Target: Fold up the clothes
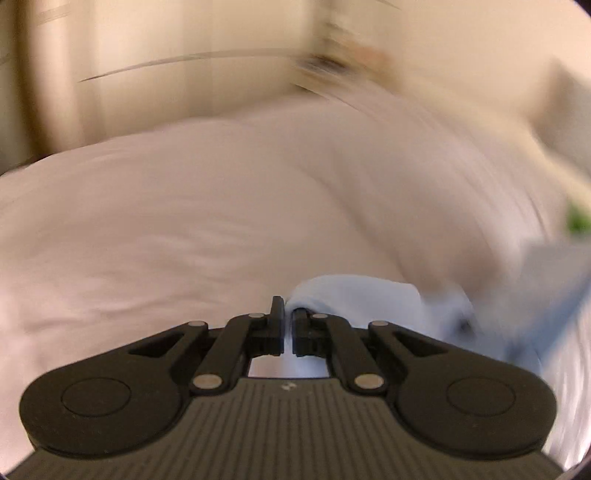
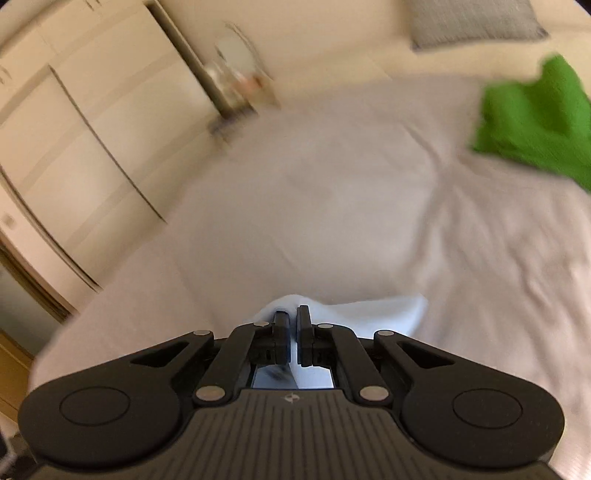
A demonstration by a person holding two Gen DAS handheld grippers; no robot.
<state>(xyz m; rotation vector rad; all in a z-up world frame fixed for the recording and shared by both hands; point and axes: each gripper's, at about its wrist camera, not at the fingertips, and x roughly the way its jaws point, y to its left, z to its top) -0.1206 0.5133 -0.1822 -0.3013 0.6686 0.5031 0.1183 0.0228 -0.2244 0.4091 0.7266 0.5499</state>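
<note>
A light blue garment (image 1: pixel 373 295) bunches in front of my left gripper (image 1: pixel 288 314), whose jaws are shut on its edge, and trails off to the right. In the right wrist view my right gripper (image 2: pixel 293 319) is shut on the same light blue garment (image 2: pixel 369 314), which spreads to the right just beyond the fingers. Both grippers hold it above the pale bed sheet (image 1: pixel 184 221). Both views are motion-blurred.
A green garment (image 2: pixel 535 122) lies on the bed (image 2: pixel 332 203) at the far right; a sliver of it shows in the left wrist view (image 1: pixel 578 219). A grey pillow (image 2: pixel 472 22) lies at the head. Cream wardrobe doors (image 2: pixel 81 147) stand left of the bed.
</note>
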